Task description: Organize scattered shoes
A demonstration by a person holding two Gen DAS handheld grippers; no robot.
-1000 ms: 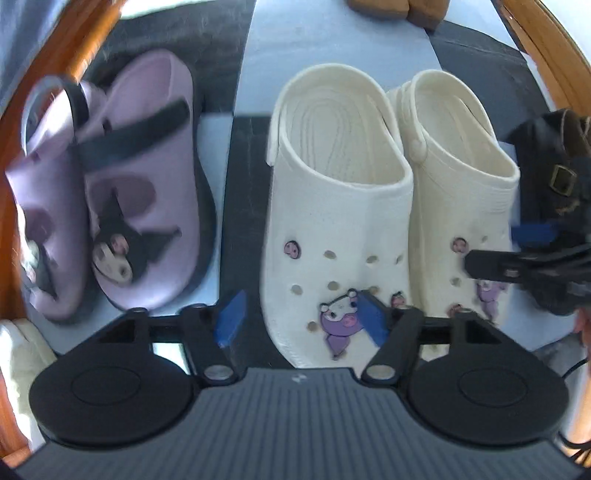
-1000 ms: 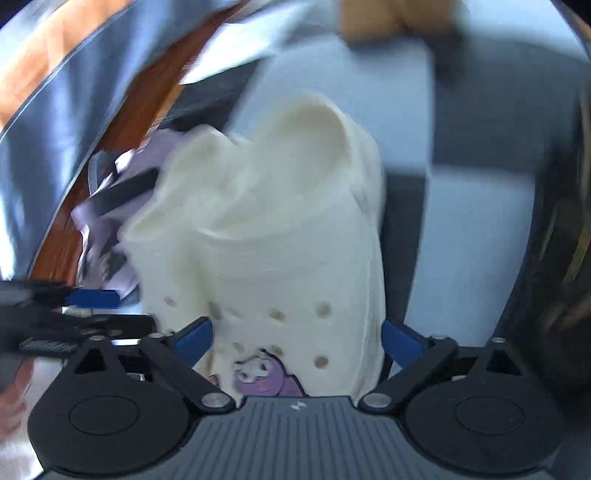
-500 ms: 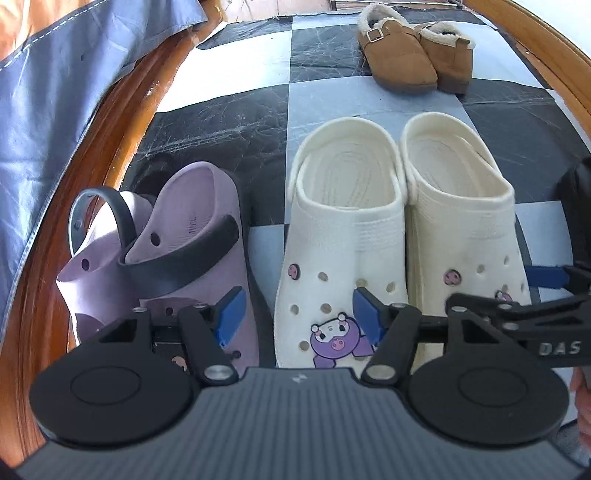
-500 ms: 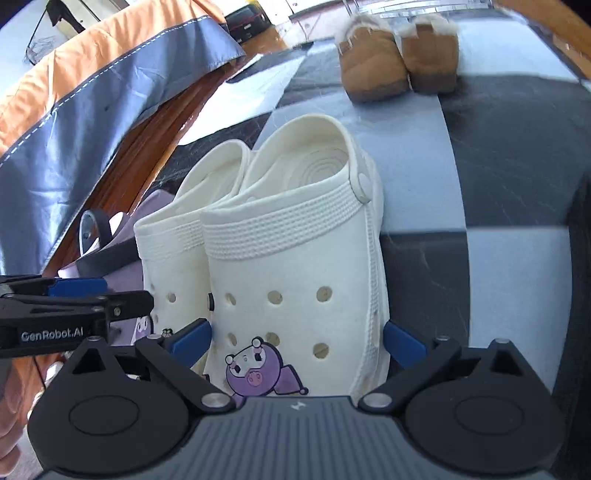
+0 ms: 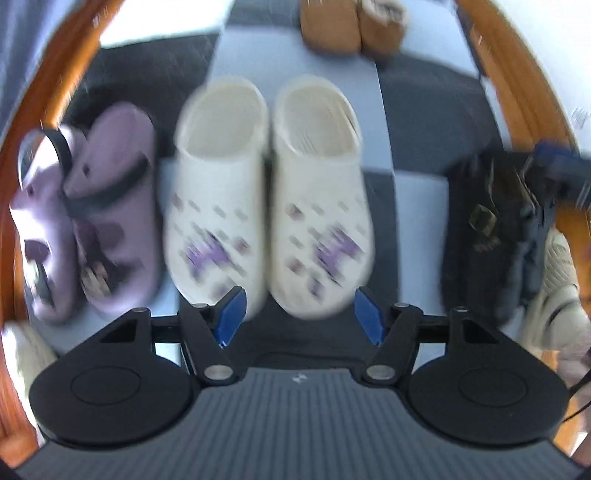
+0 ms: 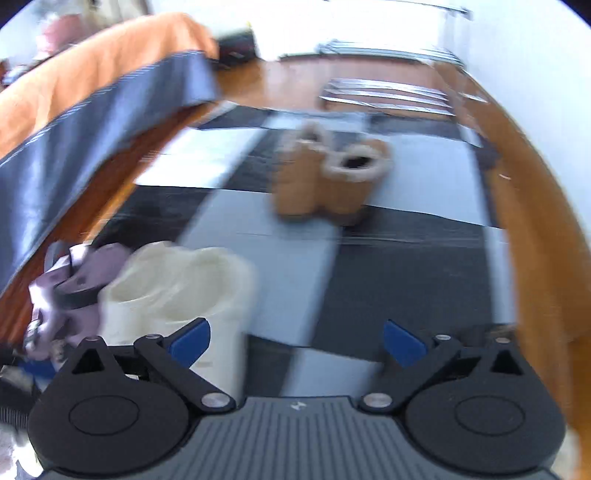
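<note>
On checkered mat [image 5: 424, 122], blurred cream clogs [image 5: 269, 192] paired; both grippers' fingers apart, empty.

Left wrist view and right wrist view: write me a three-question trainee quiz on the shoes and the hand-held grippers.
1. True or false: the two white clogs stand side by side, toes toward the camera.
2. Multiple choice: which pair lies directly left of the white clogs in the left wrist view? A) brown fur-lined slippers B) lilac clogs C) black buckled shoes
3. Short answer: does the left hand-held gripper or the right hand-held gripper hold a shoe?

Key
1. True.
2. B: the lilac clogs. The brown fur-lined slippers sit farther back; the black buckled shoes lie to the right.
3. Neither; both stand open with nothing between the pads.
</note>
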